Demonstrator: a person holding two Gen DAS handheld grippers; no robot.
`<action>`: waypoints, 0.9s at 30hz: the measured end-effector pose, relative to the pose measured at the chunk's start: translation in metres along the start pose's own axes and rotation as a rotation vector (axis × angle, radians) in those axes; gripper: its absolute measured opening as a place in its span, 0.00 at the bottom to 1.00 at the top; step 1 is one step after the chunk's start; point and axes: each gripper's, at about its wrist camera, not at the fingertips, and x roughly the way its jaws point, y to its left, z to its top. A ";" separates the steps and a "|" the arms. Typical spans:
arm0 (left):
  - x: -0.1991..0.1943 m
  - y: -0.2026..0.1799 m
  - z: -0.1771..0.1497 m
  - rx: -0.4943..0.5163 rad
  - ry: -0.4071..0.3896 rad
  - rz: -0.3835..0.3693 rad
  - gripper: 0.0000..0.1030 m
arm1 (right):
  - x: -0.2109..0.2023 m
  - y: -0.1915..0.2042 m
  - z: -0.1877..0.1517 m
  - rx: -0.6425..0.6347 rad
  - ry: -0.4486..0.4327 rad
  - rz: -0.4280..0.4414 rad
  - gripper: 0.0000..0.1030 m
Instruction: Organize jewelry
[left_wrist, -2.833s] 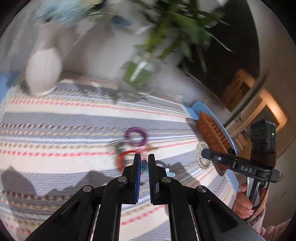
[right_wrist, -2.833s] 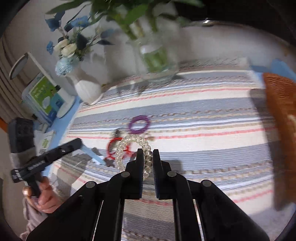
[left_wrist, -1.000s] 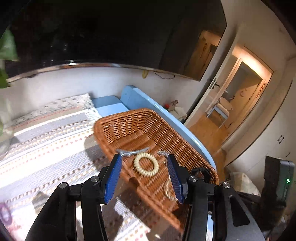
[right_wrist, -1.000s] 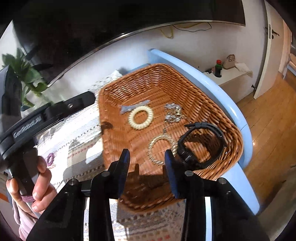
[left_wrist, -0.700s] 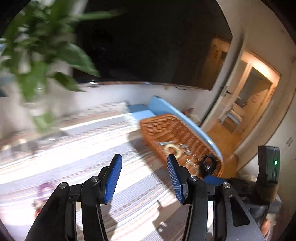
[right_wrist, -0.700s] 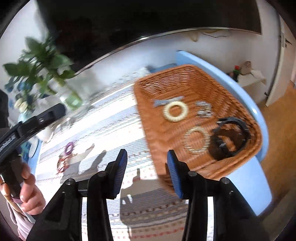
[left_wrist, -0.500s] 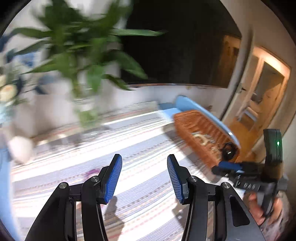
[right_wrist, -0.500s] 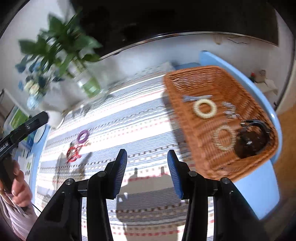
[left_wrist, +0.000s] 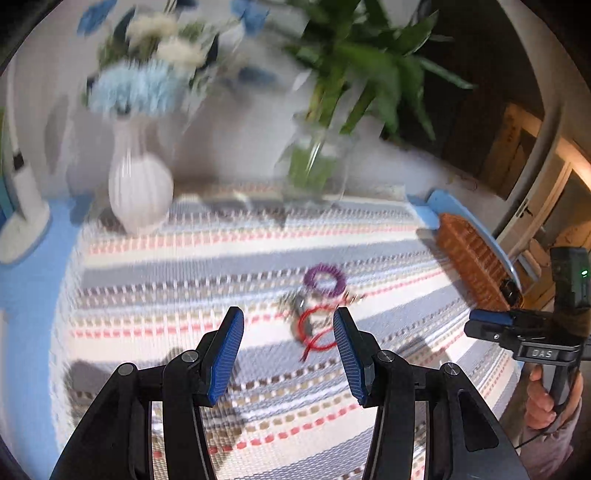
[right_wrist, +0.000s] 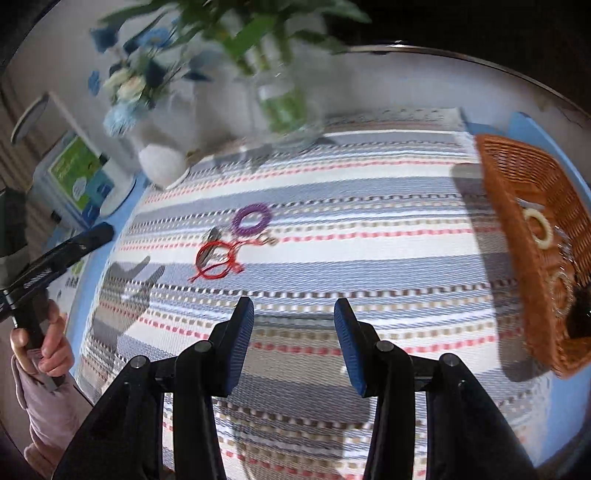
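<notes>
A purple coil bracelet (left_wrist: 325, 280) (right_wrist: 252, 219) and a red cord bracelet (left_wrist: 314, 326) (right_wrist: 216, 260) lie on the striped cloth, with a small metal piece (right_wrist: 213, 236) beside them. My left gripper (left_wrist: 288, 350) is open and empty, just short of the red bracelet. My right gripper (right_wrist: 293, 339) is open and empty, farther back over the cloth. The wicker basket (right_wrist: 517, 192) (left_wrist: 465, 254) at the right holds a cream ring bracelet (right_wrist: 540, 229) and other jewelry.
A white vase (left_wrist: 140, 192) with blue flowers and a glass vase (left_wrist: 317, 166) with green stems stand at the back of the table. A boxed item (right_wrist: 74, 177) sits at the far left. The blue table edge (left_wrist: 29, 295) borders the cloth.
Both grippers dropped their bracelets in the basket, opened, and swung left from the basket to the jewelry on the cloth.
</notes>
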 end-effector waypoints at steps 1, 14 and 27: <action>0.010 0.002 -0.004 -0.008 0.020 -0.008 0.50 | 0.006 0.005 0.000 -0.011 0.012 0.005 0.47; 0.084 -0.009 -0.021 -0.003 0.160 -0.111 0.45 | 0.057 0.032 -0.016 -0.118 0.090 0.065 0.47; 0.105 -0.003 -0.022 -0.043 0.156 -0.134 0.32 | 0.090 0.060 -0.026 -0.292 0.102 0.030 0.47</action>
